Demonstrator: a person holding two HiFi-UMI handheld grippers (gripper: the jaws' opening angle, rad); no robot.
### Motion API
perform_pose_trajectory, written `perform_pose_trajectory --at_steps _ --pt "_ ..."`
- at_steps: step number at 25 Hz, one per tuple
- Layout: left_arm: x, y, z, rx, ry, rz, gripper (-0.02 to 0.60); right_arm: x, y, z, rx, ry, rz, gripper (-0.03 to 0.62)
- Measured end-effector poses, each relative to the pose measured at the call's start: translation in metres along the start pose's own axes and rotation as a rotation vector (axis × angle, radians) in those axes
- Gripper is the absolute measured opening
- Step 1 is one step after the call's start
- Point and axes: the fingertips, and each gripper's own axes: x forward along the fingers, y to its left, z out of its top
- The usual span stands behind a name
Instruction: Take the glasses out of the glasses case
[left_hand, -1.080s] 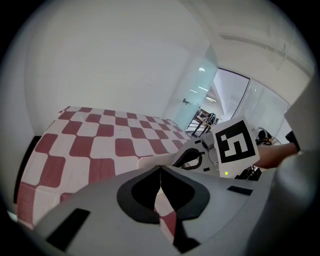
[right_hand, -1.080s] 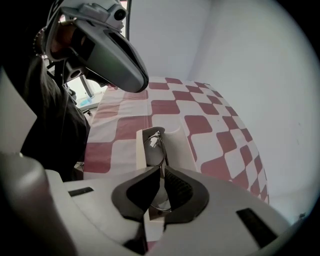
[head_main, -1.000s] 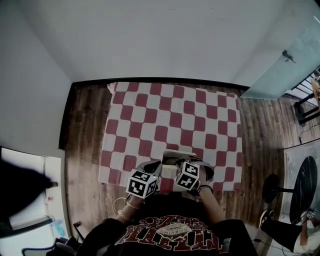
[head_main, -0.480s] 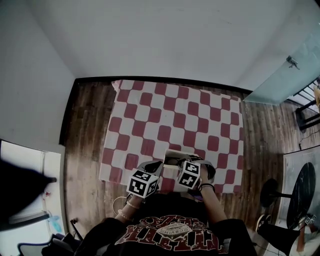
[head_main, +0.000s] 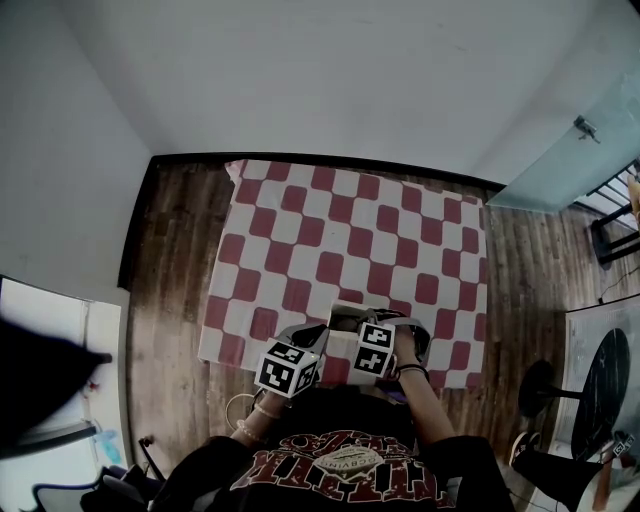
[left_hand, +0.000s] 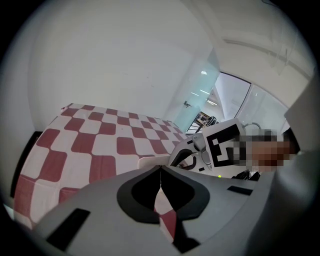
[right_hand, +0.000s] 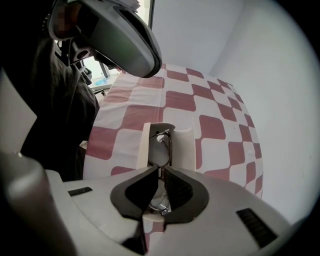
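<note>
A cream glasses case (right_hand: 184, 145) lies open near the front edge of the checkered table (head_main: 350, 230). Thin-framed glasses (right_hand: 163, 148) rest inside it. My right gripper (right_hand: 161, 173) reaches down into the case with its jaws shut on the glasses' frame. In the head view the case (head_main: 348, 312) shows just beyond both marker cubes, with the right gripper (head_main: 365, 328) over it. My left gripper (left_hand: 160, 172) is shut with nothing seen between its tips, just left of the case (left_hand: 150, 161). In the head view the left gripper (head_main: 316, 332) sits beside the case's left end.
A red-and-white checkered cloth covers the table, whose front edge (head_main: 330, 372) lies under my hands. Dark wooden floor (head_main: 170, 260) surrounds the table, with white walls behind it. A glass door (head_main: 570, 140) stands at the far right.
Both grippers stay at the case by the table's front edge. The right marker cube has shifted very slightly left. The head view itself has drifted a little.
</note>
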Motion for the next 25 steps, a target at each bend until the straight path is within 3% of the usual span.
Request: perform_pose_trajectory --at_steps 25 --pt "-0.0009 -0.0057 -0.0073 0.001 0.013 -0.020 0.011 -0.0017 -0.0039 -0.0015 -0.029 -0.035 -0.088 0.032"
